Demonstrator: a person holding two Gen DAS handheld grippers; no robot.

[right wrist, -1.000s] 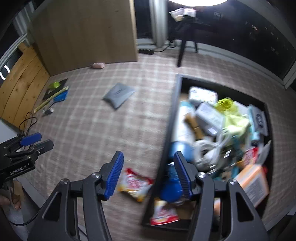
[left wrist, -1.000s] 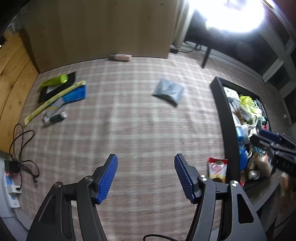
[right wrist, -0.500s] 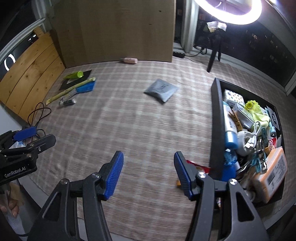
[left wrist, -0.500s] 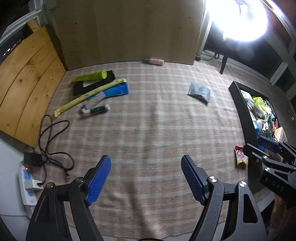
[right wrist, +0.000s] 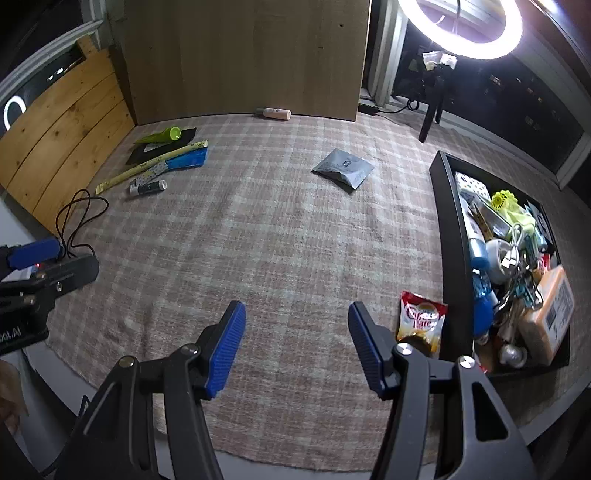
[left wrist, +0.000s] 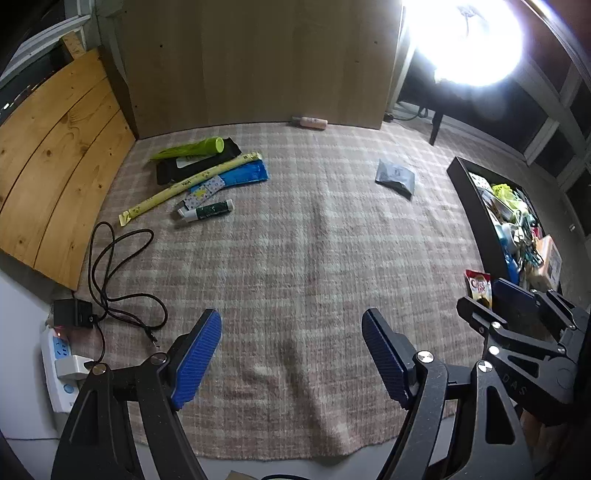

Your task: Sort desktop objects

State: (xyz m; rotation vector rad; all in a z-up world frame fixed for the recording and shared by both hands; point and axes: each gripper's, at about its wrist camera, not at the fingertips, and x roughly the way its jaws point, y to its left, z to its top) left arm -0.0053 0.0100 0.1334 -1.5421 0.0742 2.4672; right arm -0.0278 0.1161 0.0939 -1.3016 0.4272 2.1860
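My left gripper (left wrist: 291,332) is open and empty above the near edge of the plaid cloth. My right gripper (right wrist: 295,325) is open and empty too, held to its right. A black tray (right wrist: 448,236) full of several small items stands at the right; it also shows in the left wrist view (left wrist: 476,218). A red snack packet (right wrist: 421,325) lies on the cloth beside the tray. A grey pouch (right wrist: 343,171) lies mid-cloth. At the far left lie a green tube (left wrist: 192,149), a yellow strip (left wrist: 188,186), a blue packet (left wrist: 243,173) and a dark green tube (left wrist: 207,212).
A pink bottle (left wrist: 308,122) lies by the wooden back panel. A black cable (left wrist: 114,277) and a white power strip (left wrist: 61,354) sit at the left edge. A ring light (right wrist: 458,26) on a stand glares at the back right. Wooden boards lean at the left.
Both grippers have pulled back and up from the tray side, so more of the cloth shows. The red packet now lies clear of the right gripper's fingers.
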